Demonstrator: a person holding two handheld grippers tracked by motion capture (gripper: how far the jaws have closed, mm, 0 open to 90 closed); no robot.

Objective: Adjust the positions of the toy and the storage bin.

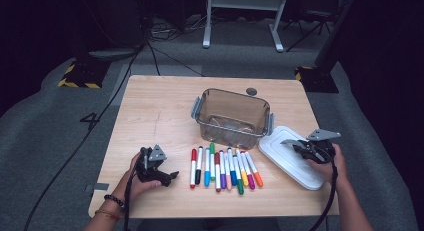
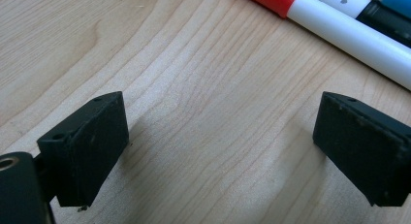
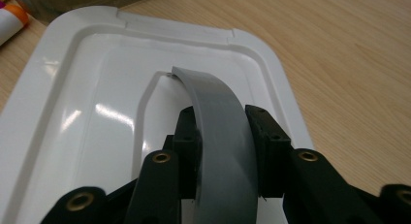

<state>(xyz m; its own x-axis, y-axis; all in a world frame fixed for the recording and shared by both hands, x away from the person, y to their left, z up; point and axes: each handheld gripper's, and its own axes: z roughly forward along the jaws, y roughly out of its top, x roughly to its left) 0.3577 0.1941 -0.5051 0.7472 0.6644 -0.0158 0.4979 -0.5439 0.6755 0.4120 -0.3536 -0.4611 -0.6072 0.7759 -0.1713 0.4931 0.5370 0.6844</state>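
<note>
A white lid [image 1: 285, 158] lies flat at the right of the wooden table [image 1: 155, 111], and it has a curved grey handle [image 1: 290, 141]. My right gripper [image 1: 296, 146] is shut on that grey handle [image 3: 218, 98], one pad on each side, above the white lid [image 3: 82, 117]. A clear plastic box [image 1: 202, 116] with grey clips stands behind a row of several coloured markers [image 1: 222, 168]. My left gripper [image 1: 169, 177] rests low at the table's front left, just left of the markers. In the left gripper view it [image 2: 220, 146] is open over bare wood, with a red-capped marker [image 2: 339, 32] ahead.
A small round grey disc [image 1: 251, 91] sits at the back of the table behind the box. An orange marker cap [image 3: 12, 15] lies just off the lid's corner. The table edge runs close behind both hands. Cables and stands cover the dark floor beyond.
</note>
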